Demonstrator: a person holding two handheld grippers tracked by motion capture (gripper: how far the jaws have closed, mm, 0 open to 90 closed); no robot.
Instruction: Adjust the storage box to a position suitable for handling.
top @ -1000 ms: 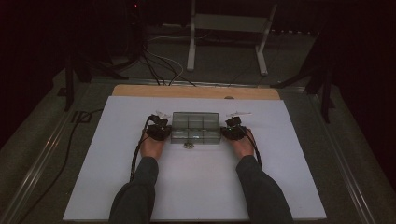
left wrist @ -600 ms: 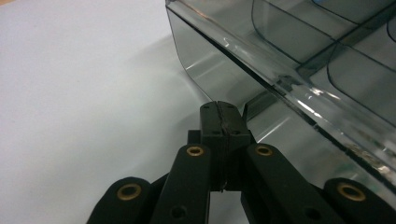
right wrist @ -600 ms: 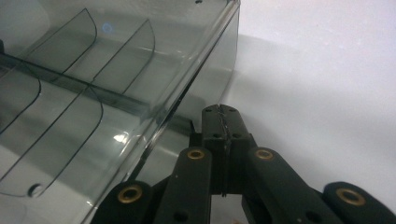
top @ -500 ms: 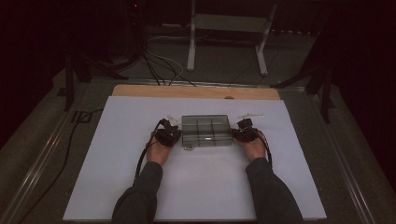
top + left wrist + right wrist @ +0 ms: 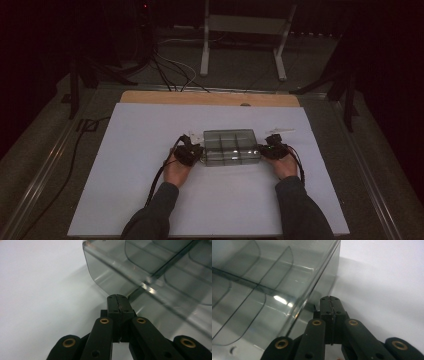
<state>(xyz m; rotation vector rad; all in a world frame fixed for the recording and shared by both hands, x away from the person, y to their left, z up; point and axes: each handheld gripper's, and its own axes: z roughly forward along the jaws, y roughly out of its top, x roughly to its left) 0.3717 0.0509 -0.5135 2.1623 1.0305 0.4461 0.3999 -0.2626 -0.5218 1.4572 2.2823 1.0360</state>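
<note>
Flanking a clear smoke-tinted organiser box [image 5: 231, 147] at the middle of a white-covered table [image 5: 130, 200], two hand-held tongs are seen pressed to its short ends. Nearest the camera, dark sleeves [image 5: 155, 215] and hands are shown coming in from the bottom edge. The left tongs [image 5: 192, 153] are held against the box's left end with jaws fully closed and nothing between them; the right tongs [image 5: 267, 150] are set likewise at the right end, jaws shut and empty. From the left gripper view, the closed black tips [image 5: 117, 298] are found just at a rounded lower corner of the box [image 5: 150, 270]; from the right gripper view, the tips [image 5: 329, 301] are met by its straight edge.

The box is judged to be light, rigid moulded plastic, glossy and slippery, with thin walls and curved inner dividers forming several compartments, which appear empty. A pinch on one thin wall would likely twist it; it is better squeezed between both tongs at opposite ends, or taken by the rim. Cracking under hard pressure is thought possible.

Beyond, a bare wooden strip [image 5: 210, 98] of the table is left uncovered, with cables [image 5: 170, 70] and a white stand [image 5: 245, 30] on the dim floor.
</note>
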